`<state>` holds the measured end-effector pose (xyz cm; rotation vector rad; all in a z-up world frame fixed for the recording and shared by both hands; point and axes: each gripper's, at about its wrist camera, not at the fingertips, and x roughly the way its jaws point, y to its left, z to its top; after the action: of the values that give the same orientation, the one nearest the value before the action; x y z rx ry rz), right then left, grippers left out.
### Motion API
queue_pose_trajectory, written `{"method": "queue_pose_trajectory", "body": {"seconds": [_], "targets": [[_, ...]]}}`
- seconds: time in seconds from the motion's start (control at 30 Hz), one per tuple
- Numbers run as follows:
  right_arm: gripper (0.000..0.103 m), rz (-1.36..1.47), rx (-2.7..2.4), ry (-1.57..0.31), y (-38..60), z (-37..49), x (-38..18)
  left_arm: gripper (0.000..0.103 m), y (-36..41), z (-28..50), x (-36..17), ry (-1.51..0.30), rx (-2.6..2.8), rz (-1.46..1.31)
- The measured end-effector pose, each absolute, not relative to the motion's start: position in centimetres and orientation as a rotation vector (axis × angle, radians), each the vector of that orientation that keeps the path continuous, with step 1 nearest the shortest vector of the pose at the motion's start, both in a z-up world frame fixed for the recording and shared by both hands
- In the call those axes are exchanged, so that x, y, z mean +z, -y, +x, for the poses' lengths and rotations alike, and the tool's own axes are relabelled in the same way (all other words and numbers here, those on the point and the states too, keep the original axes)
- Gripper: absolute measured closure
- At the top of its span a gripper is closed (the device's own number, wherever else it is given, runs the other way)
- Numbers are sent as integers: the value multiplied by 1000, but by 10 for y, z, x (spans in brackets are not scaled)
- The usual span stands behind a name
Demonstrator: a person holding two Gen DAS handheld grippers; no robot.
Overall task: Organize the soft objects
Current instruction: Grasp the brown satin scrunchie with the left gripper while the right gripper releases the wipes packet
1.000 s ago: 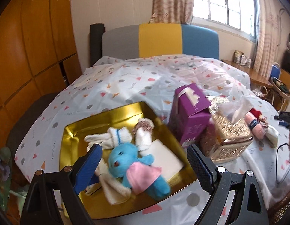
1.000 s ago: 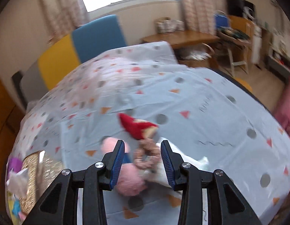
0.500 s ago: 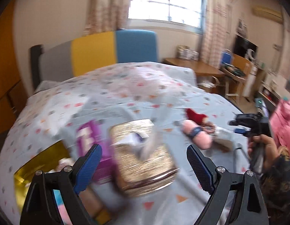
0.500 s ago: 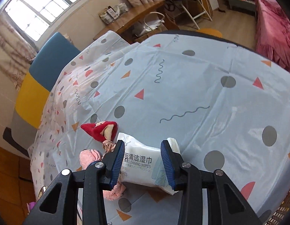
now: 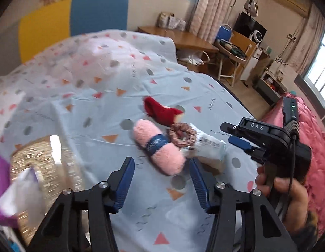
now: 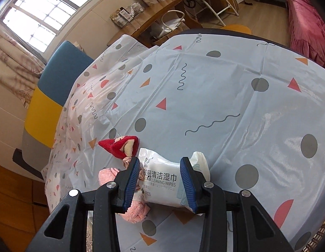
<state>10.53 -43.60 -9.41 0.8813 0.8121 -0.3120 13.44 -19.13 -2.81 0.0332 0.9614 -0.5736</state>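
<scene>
The bed [image 5: 84, 105], under its patterned plastic cover, carries a small cluster near its right edge. The wipes pack [image 6: 162, 180] lies crosswise between the fingers of the right gripper [image 6: 160, 183], whose jaws frame its ends; whether the pads press it I cannot tell. Touching it, the pink yarn skein [image 5: 158, 147] lies with its long axis running diagonally toward the left gripper [image 5: 161, 181], its near end just ahead of the half-open, empty jaws, which have just been closing (the left is the nearer). A scrunchie [image 5: 181, 134] sits between skein and pack.
</scene>
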Motion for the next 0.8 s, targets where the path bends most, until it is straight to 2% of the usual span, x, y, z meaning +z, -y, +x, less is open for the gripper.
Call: {"method": "queue_pose_trajectory", "body": {"seconds": [0.17, 0.33, 0.43, 0.53, 0.57, 0.63, 0.67, 0.7, 0.73, 0.8], "targets": [[63, 926, -292, -796, 441, 104, -94, 45, 240, 165, -54, -1054, -618, 4], [63, 963, -260, -800, 442, 104, -96, 26, 269, 195, -77, -1143, -607, -56], [62, 980, -257, -784, 444, 103, -96, 21, 280, 213, -90, -1175, -582, -82], [62, 997, -256, -786, 446, 101, -98, 20, 289, 227, -100, -1199, -577, -108], [62, 1004, -255, -785, 447, 101, -99, 23, 293, 230, -104, -1206, -583, -98], [62, 1005, -263, -783, 448, 101, -99, 43, 302, 231, -111, -1221, -588, -46], [62, 1008, -265, -784, 449, 101, -100, 67, 305, 232, -117, -1242, -603, -25], [62, 1009, -261, -787, 449, 102, -100, 86, 306, 231, -120, -1252, -614, -21], [62, 1007, -260, -790, 448, 102, -101, 91, 304, 231, -122, -1250, -609, -14], [62, 1003, -264, -794, 448, 103, -102, 92, 295, 229, -121, -1244, -630, -63]]}}
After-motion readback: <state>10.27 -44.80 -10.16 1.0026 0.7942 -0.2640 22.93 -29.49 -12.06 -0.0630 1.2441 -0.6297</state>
